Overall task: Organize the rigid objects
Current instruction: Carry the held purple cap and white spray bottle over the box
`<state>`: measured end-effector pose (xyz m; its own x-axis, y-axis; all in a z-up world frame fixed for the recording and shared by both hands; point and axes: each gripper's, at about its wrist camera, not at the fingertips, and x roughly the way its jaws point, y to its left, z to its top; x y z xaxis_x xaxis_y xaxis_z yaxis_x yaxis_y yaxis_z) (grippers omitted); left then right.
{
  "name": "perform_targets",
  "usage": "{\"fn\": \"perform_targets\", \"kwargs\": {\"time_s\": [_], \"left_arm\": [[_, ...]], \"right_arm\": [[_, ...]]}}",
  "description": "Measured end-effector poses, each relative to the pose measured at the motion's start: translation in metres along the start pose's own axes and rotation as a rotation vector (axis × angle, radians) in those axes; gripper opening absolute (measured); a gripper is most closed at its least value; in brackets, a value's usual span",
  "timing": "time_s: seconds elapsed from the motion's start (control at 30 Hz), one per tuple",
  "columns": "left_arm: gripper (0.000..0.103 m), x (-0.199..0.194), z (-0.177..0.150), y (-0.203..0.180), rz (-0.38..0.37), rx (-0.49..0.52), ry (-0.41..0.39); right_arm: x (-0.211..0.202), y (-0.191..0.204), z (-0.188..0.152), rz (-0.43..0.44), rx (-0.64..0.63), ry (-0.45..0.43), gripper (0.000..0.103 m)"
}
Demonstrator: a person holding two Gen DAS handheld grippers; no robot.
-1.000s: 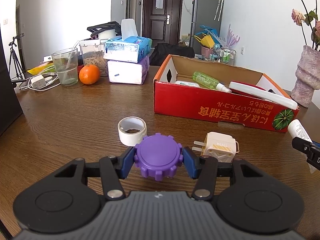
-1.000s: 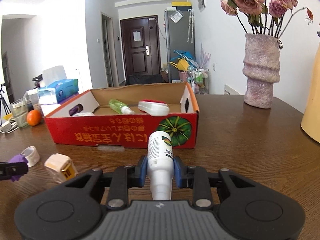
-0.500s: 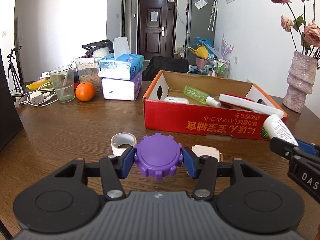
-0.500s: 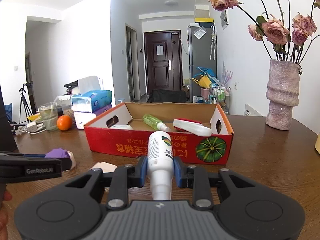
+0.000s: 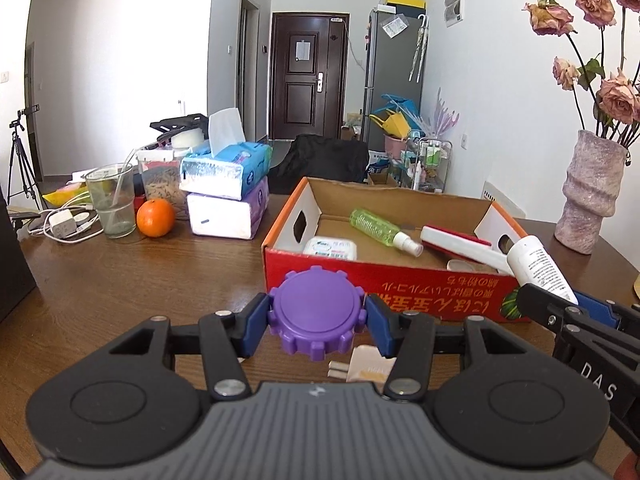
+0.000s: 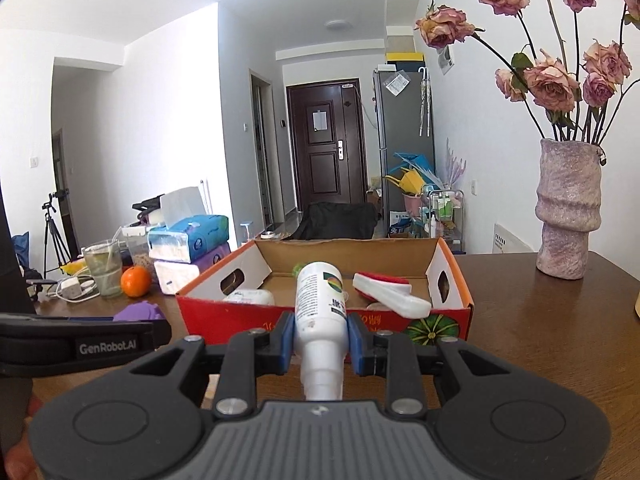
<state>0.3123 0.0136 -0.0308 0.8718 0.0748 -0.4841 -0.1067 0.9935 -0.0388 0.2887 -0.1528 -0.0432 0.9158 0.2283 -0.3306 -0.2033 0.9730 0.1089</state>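
Observation:
My left gripper (image 5: 316,316) is shut on a purple toothed lid (image 5: 316,312) and holds it above the table, just in front of the red cardboard box (image 5: 384,288). My right gripper (image 6: 320,334) is shut on a white bottle (image 6: 320,304) and holds it in front of the box (image 6: 240,320), right of the left gripper. The box holds a green spray bottle (image 5: 380,230), a white pack (image 5: 330,248) and a red-and-white brush (image 5: 460,246). A beige plug adapter (image 5: 368,366) lies on the table under the left gripper.
A pink vase (image 6: 568,216) with flowers stands at the back right. Tissue packs (image 5: 228,196), an orange (image 5: 156,218), a glass (image 5: 112,200) and a charger with cables (image 5: 64,226) sit at the back left of the wooden table (image 5: 120,280).
Both grippers have risen and moved forward toward the box with their objects. The tape roll has dropped out of the left wrist view, and the plug adapter now lies under the left gripper.

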Motion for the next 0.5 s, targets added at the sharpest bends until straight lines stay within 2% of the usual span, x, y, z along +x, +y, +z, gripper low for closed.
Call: {"fn": "perform_targets", "kwargs": {"time_s": [0.5], "left_arm": [[0.054,0.028,0.023,-0.013,-0.018,-0.001,-0.020]], "right_arm": [[0.031,-0.010,0.017,-0.002,0.006,-0.005,0.027]]}}
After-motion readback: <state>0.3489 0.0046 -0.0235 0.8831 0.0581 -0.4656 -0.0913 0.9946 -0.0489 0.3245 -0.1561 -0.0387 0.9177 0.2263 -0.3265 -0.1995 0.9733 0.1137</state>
